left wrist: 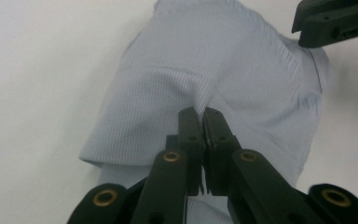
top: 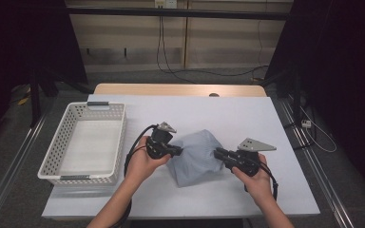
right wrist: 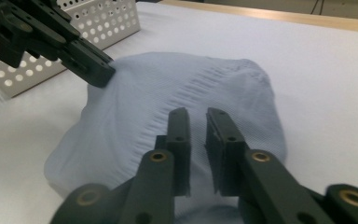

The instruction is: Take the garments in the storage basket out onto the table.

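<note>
A crumpled pale blue-grey cloth (top: pixel 195 156) lies mid-table between both hand-held grippers. My left gripper (top: pixel 178 151) meets its left side; in the left gripper view the jaws (left wrist: pixel 203 114) are shut, pinching a fold of the cloth (left wrist: pixel 214 70) that puckers at their tips. My right gripper (top: pixel 217 152) is at the cloth's right side. In the right gripper view its jaws (right wrist: pixel 197 114) stand a little apart over the cloth (right wrist: pixel 191 84), with a gap between the pads and no fabric pressed in it. The left gripper (right wrist: pixel 51 37) also shows there, on the cloth's far side.
A white perforated basket (top: pixel 122 128) stands empty at the table's left; its wall (right wrist: pixel 98 18) shows behind the left gripper. The white tabletop (top: pixel 247 118) spreads to the right and rear of the cloth. Cables run across the floor beyond the table.
</note>
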### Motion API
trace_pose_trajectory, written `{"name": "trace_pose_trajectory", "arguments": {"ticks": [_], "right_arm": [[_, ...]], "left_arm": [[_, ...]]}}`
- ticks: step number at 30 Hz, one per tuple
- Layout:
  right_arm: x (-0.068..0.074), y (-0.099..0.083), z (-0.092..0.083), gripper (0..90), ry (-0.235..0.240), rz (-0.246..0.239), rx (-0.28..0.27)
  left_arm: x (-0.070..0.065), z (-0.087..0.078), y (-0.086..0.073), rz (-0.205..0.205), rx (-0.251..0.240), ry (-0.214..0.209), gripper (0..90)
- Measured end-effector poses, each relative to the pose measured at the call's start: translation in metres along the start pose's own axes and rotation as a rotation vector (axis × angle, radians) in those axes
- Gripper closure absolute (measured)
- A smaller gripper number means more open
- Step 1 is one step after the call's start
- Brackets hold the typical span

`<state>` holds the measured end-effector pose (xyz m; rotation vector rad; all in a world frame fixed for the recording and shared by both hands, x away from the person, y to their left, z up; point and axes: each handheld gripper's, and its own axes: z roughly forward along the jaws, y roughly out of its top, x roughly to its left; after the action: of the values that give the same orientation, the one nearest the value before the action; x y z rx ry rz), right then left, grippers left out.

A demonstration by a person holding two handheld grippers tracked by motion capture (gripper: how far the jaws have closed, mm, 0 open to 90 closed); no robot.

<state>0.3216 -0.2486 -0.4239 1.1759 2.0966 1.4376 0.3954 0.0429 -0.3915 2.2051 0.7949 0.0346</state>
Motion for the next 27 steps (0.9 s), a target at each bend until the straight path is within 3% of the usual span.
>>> {"name": "trace_pose_trajectory", "arguments": {"ticks": [10,14,23,27], "right_arm": [[-0.015,-0.007,-0.017,48.4,-0.032,0.039,-0.015],[-0.017,-0.012,-0.018,43.4,-0.028,0.058,-0.009],[-0.006,-0.017,-0.002,37.0,0.011,0.039,0.054],[-0.002,-0.019,0.004,40.8,0.03,0.035,0.079]], "left_arm": [[0.018,-0.019,0.004,-0.068,-0.079,0.038,87.4],[0.023,-0.023,0.004,-0.08,-0.099,0.046,87.4],[0.025,-0.026,0.003,-0.092,-0.11,0.055,87.5],[0.027,-0.026,0.002,-0.095,-0.112,0.064,87.5]]}}
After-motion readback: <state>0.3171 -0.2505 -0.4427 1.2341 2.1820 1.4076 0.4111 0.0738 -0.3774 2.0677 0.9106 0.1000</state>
